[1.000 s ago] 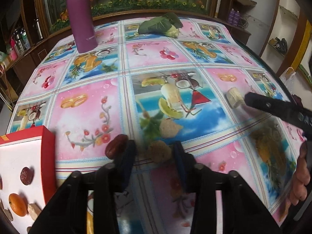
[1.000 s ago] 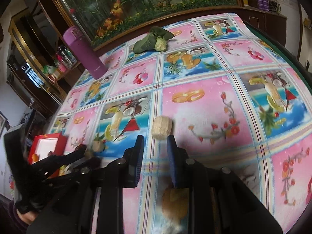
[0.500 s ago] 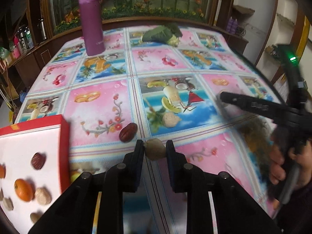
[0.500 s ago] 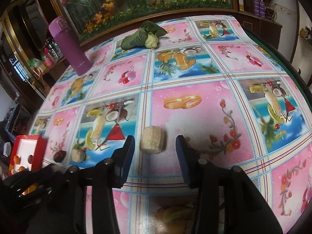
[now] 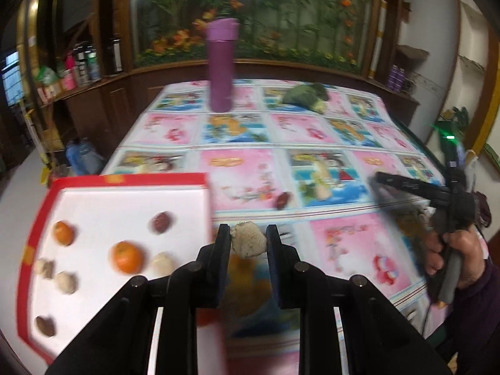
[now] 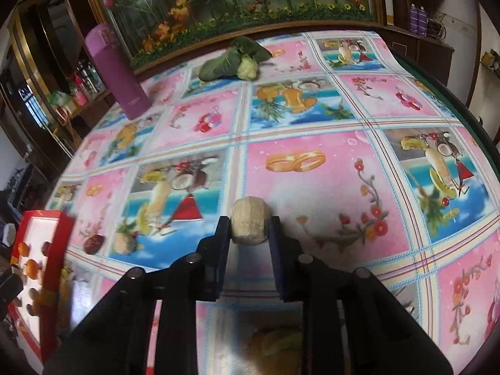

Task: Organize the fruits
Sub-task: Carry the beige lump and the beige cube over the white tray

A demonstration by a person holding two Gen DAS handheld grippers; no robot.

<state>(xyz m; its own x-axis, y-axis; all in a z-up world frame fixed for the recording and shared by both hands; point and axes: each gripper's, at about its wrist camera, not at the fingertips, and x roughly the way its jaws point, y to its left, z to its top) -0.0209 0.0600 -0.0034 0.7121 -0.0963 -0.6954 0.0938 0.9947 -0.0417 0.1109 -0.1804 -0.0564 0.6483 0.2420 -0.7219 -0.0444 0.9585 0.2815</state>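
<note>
Fingers of the left gripper: clamped on a rough pale fruit, pads hard against both its sides. Apart around that fruit on the tablecloth a second ago; since then closed, raised and swung toward the red tray, now just beside its right wall. Probably clear of the cloth, though too blurred in the left wrist view to swear to it.

Right gripper: wide half a second ago, now closing on a pale ribbed chunk between the jaws, pads already pressing its flanks. Resting on a pink panel of the tablecloth, not yet lifted. Barely shifted otherwise.

Meaning for the sorting: one fruit in transit and one freshly seized, so two deliveries queued rather than one. Already in the tray: two oranges, a dark date and several pale lumps. Left out on the cloth: a dark red date and another pale lump, near each other.

Next, by the look of it: over the tray wall, down onto a bare white patch, then release; afterwards the same for the right.
</note>
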